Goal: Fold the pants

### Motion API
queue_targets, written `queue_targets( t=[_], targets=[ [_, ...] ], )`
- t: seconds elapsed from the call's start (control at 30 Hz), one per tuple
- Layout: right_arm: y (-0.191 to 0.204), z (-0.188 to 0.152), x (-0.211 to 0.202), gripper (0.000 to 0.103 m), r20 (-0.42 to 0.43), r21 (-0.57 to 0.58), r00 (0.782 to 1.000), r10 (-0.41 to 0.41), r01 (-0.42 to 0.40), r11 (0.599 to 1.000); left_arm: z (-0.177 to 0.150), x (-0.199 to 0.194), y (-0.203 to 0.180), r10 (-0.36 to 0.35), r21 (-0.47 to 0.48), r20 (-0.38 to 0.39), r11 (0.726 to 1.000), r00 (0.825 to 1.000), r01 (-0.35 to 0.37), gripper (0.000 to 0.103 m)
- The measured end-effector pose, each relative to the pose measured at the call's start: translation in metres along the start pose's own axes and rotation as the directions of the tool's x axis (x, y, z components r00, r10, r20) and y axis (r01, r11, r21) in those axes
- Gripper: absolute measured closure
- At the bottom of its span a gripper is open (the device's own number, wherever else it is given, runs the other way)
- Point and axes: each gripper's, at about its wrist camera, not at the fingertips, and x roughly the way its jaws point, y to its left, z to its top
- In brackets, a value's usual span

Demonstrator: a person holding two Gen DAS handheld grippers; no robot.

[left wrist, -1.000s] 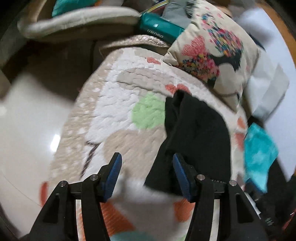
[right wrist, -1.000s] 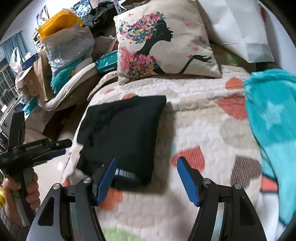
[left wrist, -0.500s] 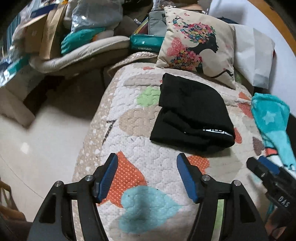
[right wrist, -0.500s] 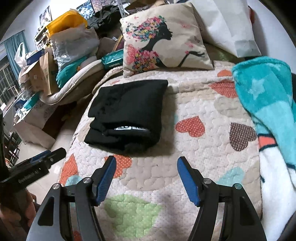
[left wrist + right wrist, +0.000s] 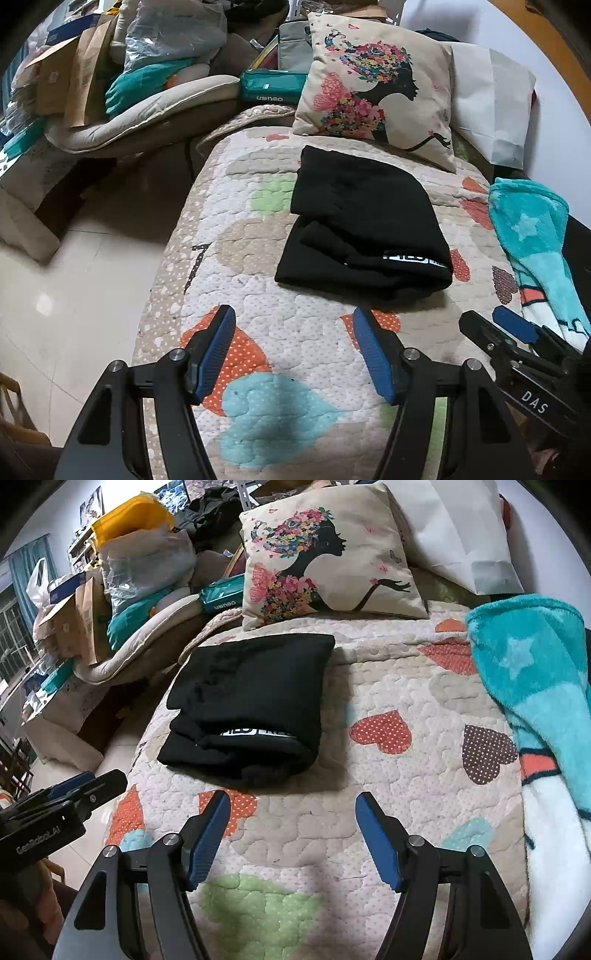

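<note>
The black pants [image 5: 362, 225] lie folded in a compact stack on the heart-patterned quilt [image 5: 295, 369], white lettering showing at the near fold. They also show in the right wrist view [image 5: 251, 705]. My left gripper [image 5: 293, 350] is open and empty, held above the quilt short of the pants. My right gripper [image 5: 293, 834] is open and empty, also short of the pants. The right gripper shows at the lower right of the left wrist view [image 5: 517, 343]. The left gripper shows at the left edge of the right wrist view [image 5: 70, 794].
A cushion with a flower-haired woman [image 5: 373, 96] leans behind the pants. A teal star blanket [image 5: 535, 686] lies on the right of the quilt. Bags, boxes and a padded mat [image 5: 140, 107] pile up at the left. The tiled floor [image 5: 74, 295] drops off left of the bed.
Both grippers have pulled back from the pants, which lay between the jaws a second ago. The folded pants stay put on the quilt. Both grippers stay open.
</note>
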Motion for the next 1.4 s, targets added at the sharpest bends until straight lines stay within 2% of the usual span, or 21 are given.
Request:
queue_targets(
  t=[0.33,0.93,1.4],
  targets=[
    [-0.0018,0.0005,0.0006,0.027,0.001,0.003,1.000,0.000,0.000,1.000,-0.0004,-0.0056,-0.0034,0.001,0.017,0.032,1.000,0.999,-0.001,0.037],
    [0.0023,-0.0022,0.0012,0.026,-0.009,-0.006,1.000,-0.006,0.006,1.000,-0.0029,0.0032,-0.0022,-0.009,0.005,-0.014,1.000,1.000,0.009,0.037],
    [0.0063,-0.0070,0.0053,0.026,-0.028,-0.019,1.000,-0.011,0.011,1.000,-0.0009,0.0027,-0.0040,0.015,0.029,-0.003,0.999,1.000,-0.015,0.037]
  ],
)
